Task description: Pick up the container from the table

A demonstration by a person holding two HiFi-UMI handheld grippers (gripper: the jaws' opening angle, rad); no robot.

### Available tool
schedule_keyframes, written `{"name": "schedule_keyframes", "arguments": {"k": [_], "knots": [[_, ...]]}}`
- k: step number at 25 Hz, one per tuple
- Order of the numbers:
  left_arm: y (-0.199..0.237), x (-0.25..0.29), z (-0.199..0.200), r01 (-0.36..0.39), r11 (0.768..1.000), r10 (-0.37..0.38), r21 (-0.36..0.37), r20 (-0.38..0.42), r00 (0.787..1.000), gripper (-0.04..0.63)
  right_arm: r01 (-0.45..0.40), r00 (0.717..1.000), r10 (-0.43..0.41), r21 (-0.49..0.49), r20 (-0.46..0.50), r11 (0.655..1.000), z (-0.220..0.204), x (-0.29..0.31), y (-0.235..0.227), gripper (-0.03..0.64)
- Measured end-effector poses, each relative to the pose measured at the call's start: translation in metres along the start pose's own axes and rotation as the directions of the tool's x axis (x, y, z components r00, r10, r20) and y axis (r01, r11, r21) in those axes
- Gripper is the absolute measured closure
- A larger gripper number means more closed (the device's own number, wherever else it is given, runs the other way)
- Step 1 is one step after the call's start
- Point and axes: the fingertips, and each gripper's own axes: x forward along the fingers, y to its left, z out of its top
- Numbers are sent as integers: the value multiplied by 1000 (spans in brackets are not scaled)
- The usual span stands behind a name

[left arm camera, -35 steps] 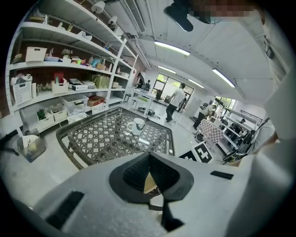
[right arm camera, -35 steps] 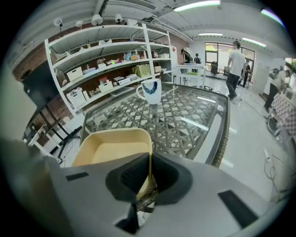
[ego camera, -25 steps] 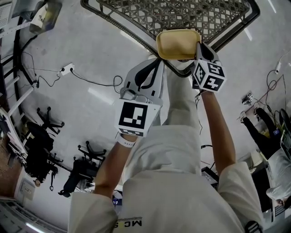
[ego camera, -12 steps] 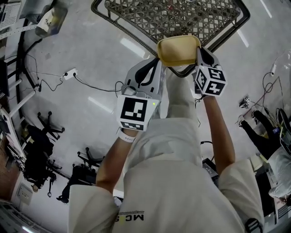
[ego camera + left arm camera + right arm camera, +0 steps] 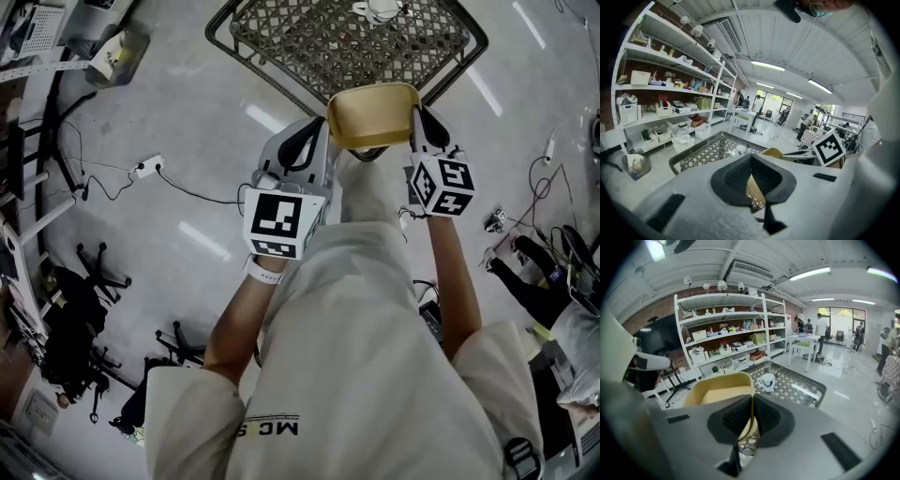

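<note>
**Head view.** A yellow container (image 5: 371, 115) is seen held between the two grippers, over the near corner of a lattice-topped table (image 5: 281, 42). Part of it overhangs the table's edge. Whether its base touches the tabletop cannot be told. The left gripper (image 5: 322, 142) is set against the container's left wall and the right gripper (image 5: 416, 120) against its right wall. A white cup (image 5: 380, 9) is noted on the far side of the table, well apart from the container. A power strip (image 5: 148, 168) with its cable lies on the grey floor to the left.

**Left gripper view.** The jaws are seen clenched on a thin yellow wall of the container, which is pinched edge-on between the dark pads. More of the container shows beyond the jaws. The lattice tabletop and the cup are seen past it. White shelving (image 5: 670, 89) loaded with boxes and bins runs along the left. The right gripper's marker cube (image 5: 829, 146) shows at the right.

**Right gripper view.** The jaws are seen closed on the container's near wall, with the yellow edge gripped between the pads. The open, empty-looking tub lies to the left of the jaws. Lattice is visible below the gripped wall. The cup stands on the table just beyond the container's far rim.
</note>
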Motion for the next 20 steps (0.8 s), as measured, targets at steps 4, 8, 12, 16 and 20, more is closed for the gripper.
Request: {"name": "schedule_keyframes", "arguments": {"k": [4, 8, 12, 16, 20], "knots": [[-5, -10, 17, 10, 1000, -10, 12, 30, 999, 572, 12, 998, -12, -7, 58, 1000, 27, -23, 3, 591], [-12, -18, 25, 19, 1000, -20, 14, 56, 998, 572, 20, 993, -17, -17, 113, 1000, 45, -45, 4, 591], [-25, -28, 44, 36, 999, -38, 24, 92, 995, 572, 33, 984, -24, -52, 174, 998, 70, -76, 5, 589], [-35, -38, 65, 57, 997, -62, 42, 125, 990, 572, 53, 974, -38, -63, 224, 997, 93, -107, 6, 589], [-36, -39, 79, 61, 997, -69, 56, 156, 985, 572, 71, 964, -57, -44, 261, 997, 99, -123, 4, 589]]}}
